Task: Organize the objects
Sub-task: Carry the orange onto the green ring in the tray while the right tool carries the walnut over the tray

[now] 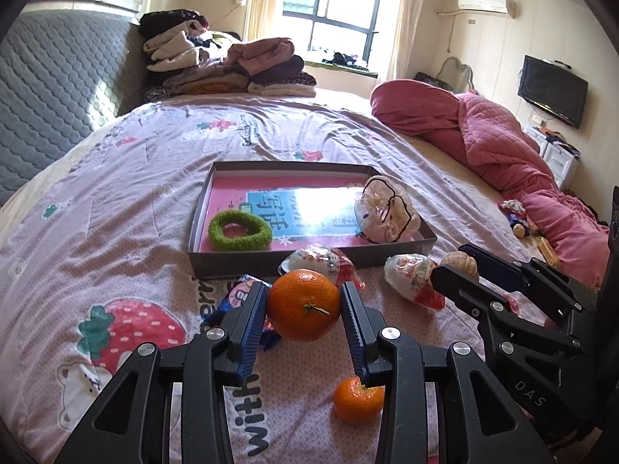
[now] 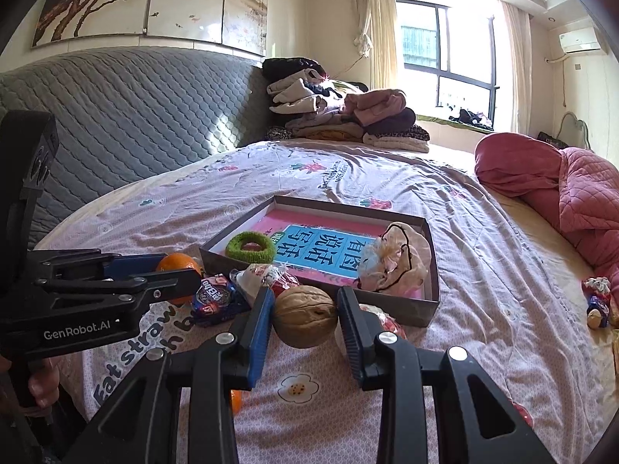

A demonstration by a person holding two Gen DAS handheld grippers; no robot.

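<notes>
My left gripper (image 1: 303, 305) is shut on an orange tangerine (image 1: 303, 303), held just above the bedspread in front of the shallow cardboard box (image 1: 271, 261). My right gripper (image 2: 305, 315) is shut on a brown walnut (image 2: 305, 315); it shows in the left wrist view as a black arm (image 1: 514, 294) at the right, with the walnut (image 1: 462, 265) at its tip. The box (image 2: 425, 309) holds a green hair scrunchie (image 1: 240, 231), a pale fabric pouch (image 1: 387, 208) and a pink-and-blue book. A second, smaller tangerine (image 1: 358, 400) lies on the bed under my left gripper.
Two wrapped candy packets (image 1: 329, 261) (image 1: 414, 280) and a blue snack pack (image 2: 216, 299) lie before the box. A pink quilt (image 1: 503, 154) is heaped at the right, folded clothes (image 1: 228, 65) at the bed's far end, small wrapped items (image 2: 599, 301) near the right edge.
</notes>
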